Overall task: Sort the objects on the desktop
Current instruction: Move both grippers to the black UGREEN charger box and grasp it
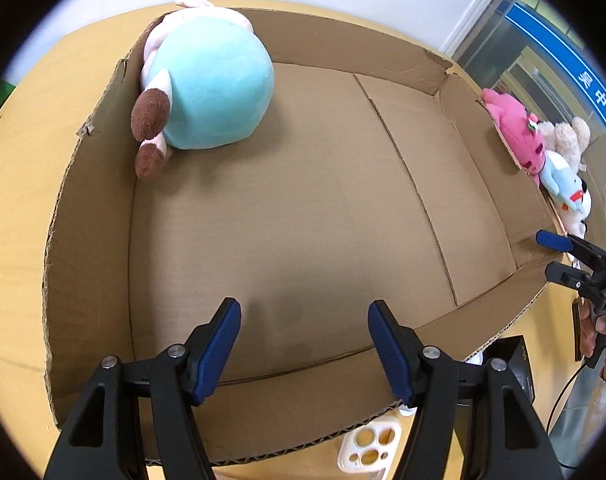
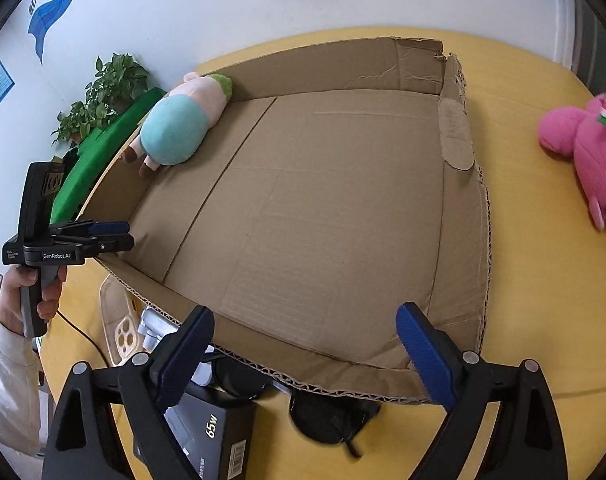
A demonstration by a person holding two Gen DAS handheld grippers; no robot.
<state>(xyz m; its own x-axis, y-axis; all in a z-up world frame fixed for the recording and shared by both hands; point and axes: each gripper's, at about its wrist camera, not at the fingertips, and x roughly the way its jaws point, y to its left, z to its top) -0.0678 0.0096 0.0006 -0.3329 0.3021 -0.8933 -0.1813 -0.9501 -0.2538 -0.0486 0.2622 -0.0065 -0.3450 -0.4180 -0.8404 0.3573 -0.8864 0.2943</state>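
A wide shallow cardboard box sits on the yellow table. A teal and pink pig plush lies in its far left corner. My left gripper is open and empty over the box's near edge; it also shows in the right wrist view. My right gripper is open and empty over the box's near wall; it shows in the left wrist view at the box's right side. A pink plush lies on the table right of the box, with a beige plush and a light blue plush beside it.
Before the box's near wall lie a cream phone case, a black 65W box, black sunglasses and a grey item. A potted plant and green board stand left of the table.
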